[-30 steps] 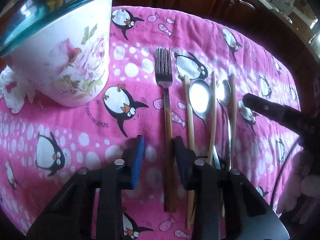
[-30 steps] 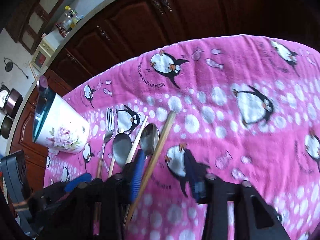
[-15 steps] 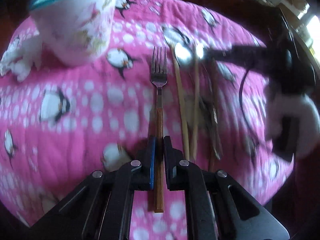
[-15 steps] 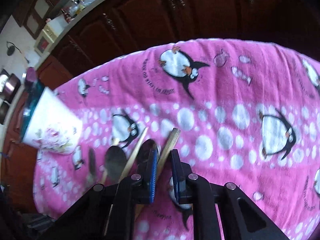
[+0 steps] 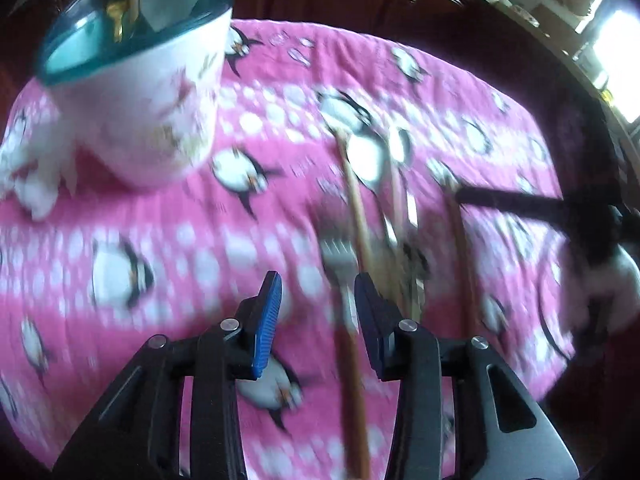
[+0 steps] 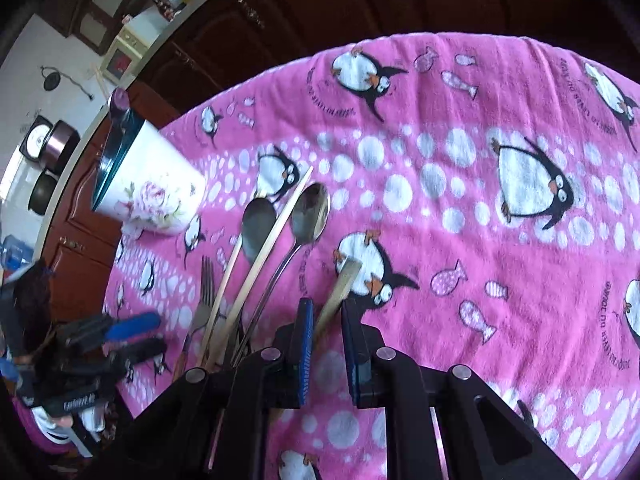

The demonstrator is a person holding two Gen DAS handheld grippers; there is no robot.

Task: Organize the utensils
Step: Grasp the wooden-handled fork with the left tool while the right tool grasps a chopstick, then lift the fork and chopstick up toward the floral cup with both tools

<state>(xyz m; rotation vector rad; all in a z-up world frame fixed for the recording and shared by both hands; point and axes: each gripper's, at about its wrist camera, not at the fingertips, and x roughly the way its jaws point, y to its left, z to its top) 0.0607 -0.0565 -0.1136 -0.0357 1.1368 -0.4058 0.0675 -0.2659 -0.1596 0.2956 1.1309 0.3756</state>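
Note:
A fork (image 5: 339,268) with a wooden handle lies on the pink penguin cloth (image 5: 160,240), between the fingers of my open left gripper (image 5: 316,304), nearer the right finger. Beside it lie chopsticks (image 5: 356,216) and two spoons (image 5: 366,160). My right gripper (image 6: 325,320) has its jaws narrowly apart around a flat wooden stick (image 6: 342,286); I cannot tell whether they touch it. The fork (image 6: 205,292), chopsticks (image 6: 276,232) and spoons (image 6: 308,216) lie to its left. A white floral cup (image 5: 136,96) with a teal rim holds utensils at the far left.
The cup also shows in the right wrist view (image 6: 148,192), tilted by the lens. The left gripper (image 6: 120,336) appears at the lower left there. Dark wooden cabinets (image 6: 320,20) stand behind the table. The cloth's edge drops off at the right (image 5: 560,240).
My left gripper was shut on the fork's handle and has opened; the fork lies lower in view. My right gripper has pulled the wooden stick away from the other utensils.

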